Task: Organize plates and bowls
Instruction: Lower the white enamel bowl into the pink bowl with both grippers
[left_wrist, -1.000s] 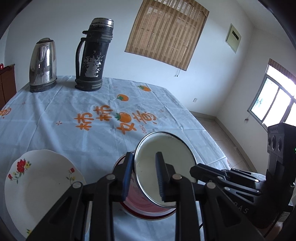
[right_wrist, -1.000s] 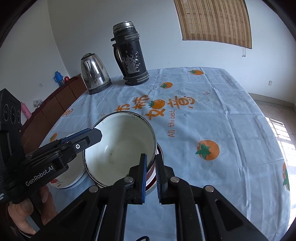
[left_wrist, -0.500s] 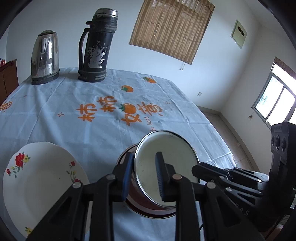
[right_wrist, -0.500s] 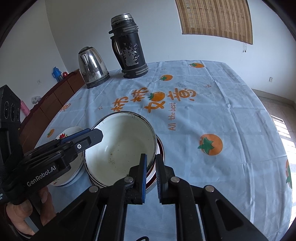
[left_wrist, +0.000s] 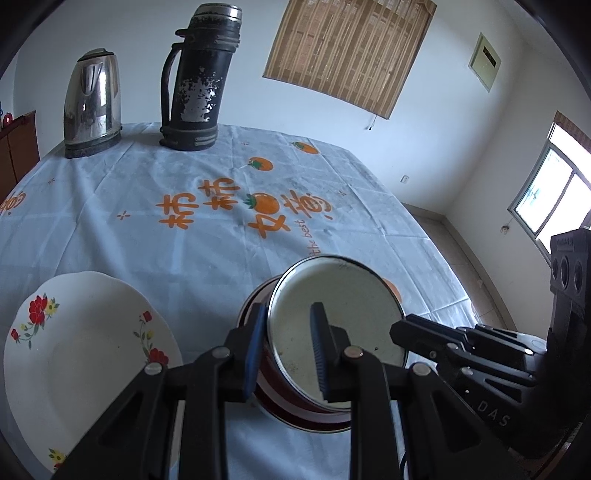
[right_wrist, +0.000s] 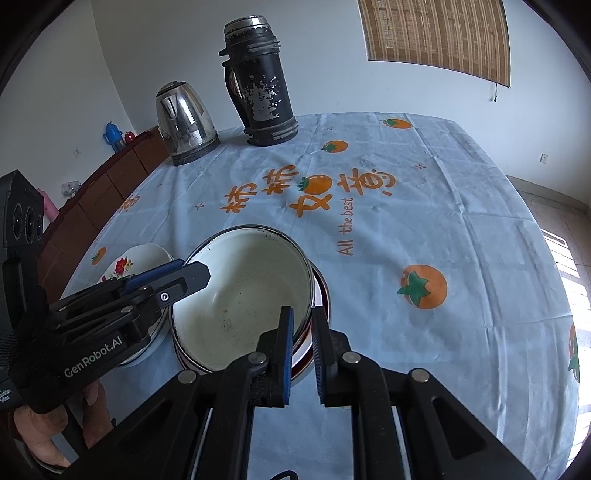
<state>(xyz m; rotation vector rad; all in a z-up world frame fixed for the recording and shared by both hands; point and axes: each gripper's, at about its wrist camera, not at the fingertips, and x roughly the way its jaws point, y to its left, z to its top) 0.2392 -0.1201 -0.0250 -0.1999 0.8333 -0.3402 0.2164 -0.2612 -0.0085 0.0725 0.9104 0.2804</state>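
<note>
A white enamel bowl (left_wrist: 347, 314) (right_wrist: 240, 295) with a dark rim sits nested in a red-sided bowl (left_wrist: 291, 398) (right_wrist: 317, 332) on the table. My left gripper (left_wrist: 288, 347) is shut on the white bowl's left rim, one finger inside, one outside. My right gripper (right_wrist: 303, 332) is shut on the same bowl's near right rim. A white plate with red flowers (left_wrist: 81, 354) (right_wrist: 125, 264) lies to the left of the bowls.
A steel kettle (left_wrist: 92, 107) (right_wrist: 186, 122) and a tall black thermos (left_wrist: 199, 77) (right_wrist: 262, 81) stand at the far side of the table. The light-blue tablecloth (right_wrist: 424, 206) has orange prints. A wooden cabinet (right_wrist: 92, 206) stands beyond the left edge.
Both grippers have stayed on the white bowl's rim. The views have shifted slightly, with the bowls and plate sitting a little closer and lower than a second ago.
</note>
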